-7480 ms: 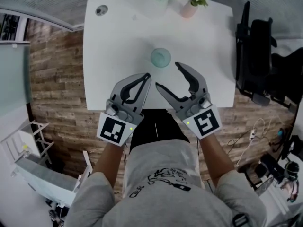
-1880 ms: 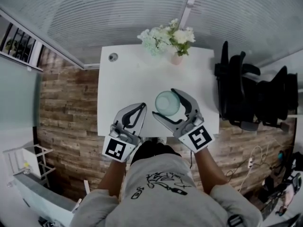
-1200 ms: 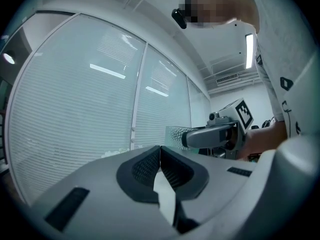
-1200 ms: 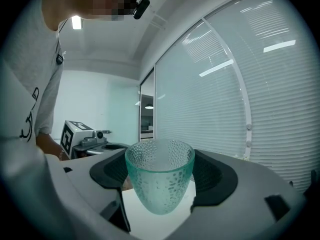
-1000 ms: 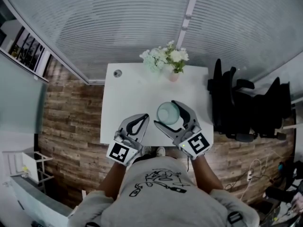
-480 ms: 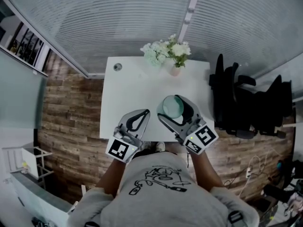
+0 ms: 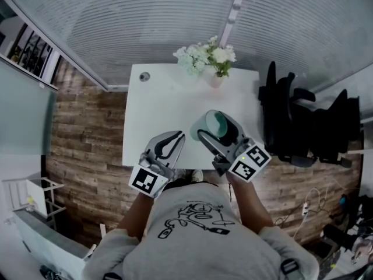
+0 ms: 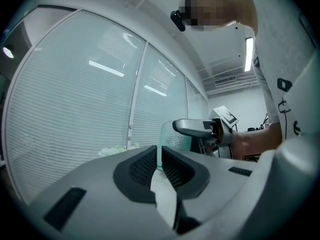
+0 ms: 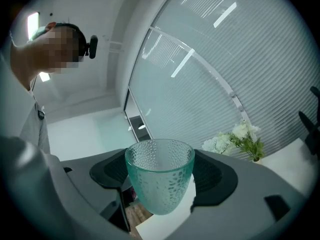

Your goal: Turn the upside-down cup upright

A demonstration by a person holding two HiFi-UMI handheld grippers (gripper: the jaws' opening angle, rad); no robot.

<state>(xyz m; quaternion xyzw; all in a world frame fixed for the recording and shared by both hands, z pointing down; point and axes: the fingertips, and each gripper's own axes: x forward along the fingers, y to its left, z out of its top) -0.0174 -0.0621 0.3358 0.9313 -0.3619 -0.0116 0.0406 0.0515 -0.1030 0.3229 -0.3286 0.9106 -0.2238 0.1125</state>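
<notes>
Right gripper (image 7: 213,128), pinching cup (image 7: 204,121), rolled above table (image 7: 157,107): cup went from inverted to sideways, flip halfway. Left gripper (image 7: 169,146) pressed together, empty.

Bright, even indoor light; a white ceiling strip lamp (image 8: 248,54) glares; fisheye edges bend and darken.

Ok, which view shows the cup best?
The right gripper view: the cup fills the middle, clamped in the right gripper. The head view shows it small, from above; the left gripper view shows only part, behind the left gripper.
</notes>
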